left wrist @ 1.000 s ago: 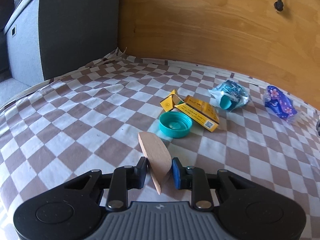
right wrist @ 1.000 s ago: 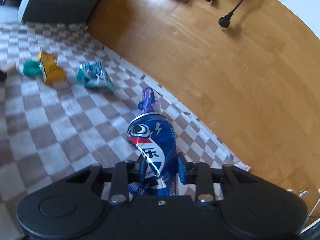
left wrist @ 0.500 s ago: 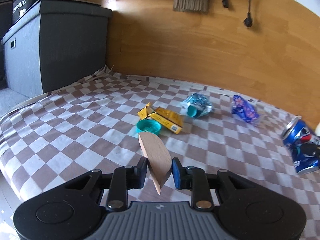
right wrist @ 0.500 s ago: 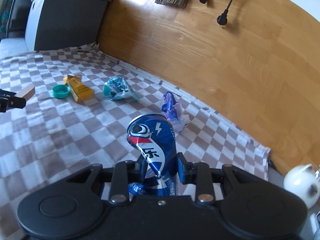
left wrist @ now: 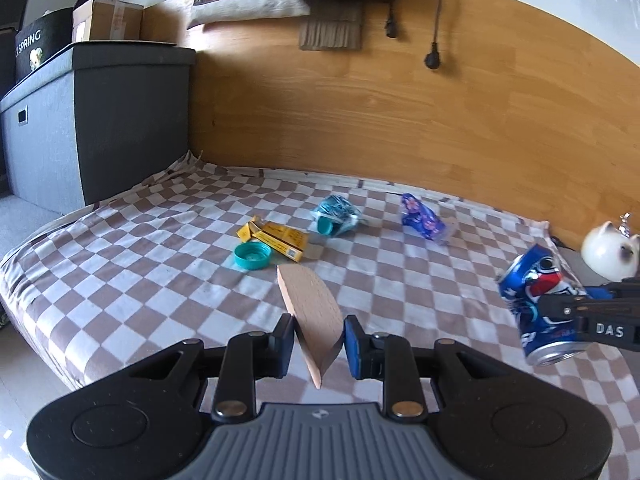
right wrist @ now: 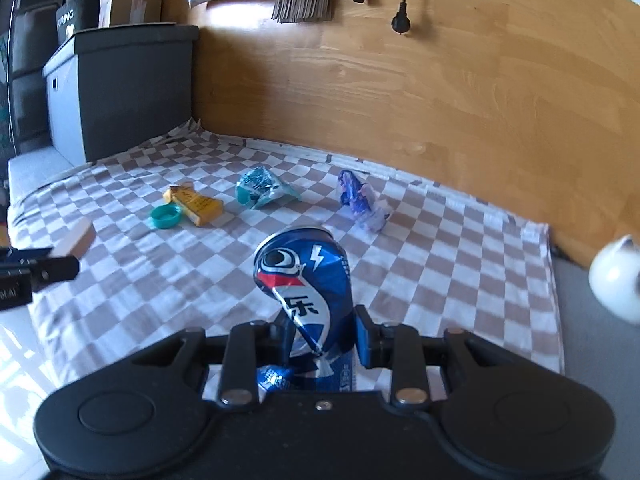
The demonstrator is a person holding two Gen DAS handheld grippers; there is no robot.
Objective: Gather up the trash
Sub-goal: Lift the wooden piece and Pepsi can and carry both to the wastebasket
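A flat, leaf-shaped piece of pale wood [left wrist: 312, 312] is being held edge-up between the closed blue pads of the left tool [left wrist: 318, 340], above the brown-and-white checkered cloth [left wrist: 120, 264] on the bed; the wood is judged stiff, light and unlikely to slip, and its broad faces are being pinched, which suits it. Left lying on the cloth are a round teal plastic cap [left wrist: 252, 256], touching a flattened yellow cardboard carton [left wrist: 280, 236], then a crumpled teal foil wrapper [left wrist: 336, 220] and, further right, a crumpled dark-blue flowered wrapper [left wrist: 424, 222]. The cap is judged rigid and best taken across its rim; the carton is judged light and best taken across its thin sides; the wrappers are judged soft and slippery, and any raised fold could be pinched. At the right, a dented blue aluminium drink can [right wrist: 308, 300] is being gripped across its crushed lower body by the right tool [right wrist: 320, 340], lifted clear of the cloth. The can is judged light, thin-walled and easily crushed further.
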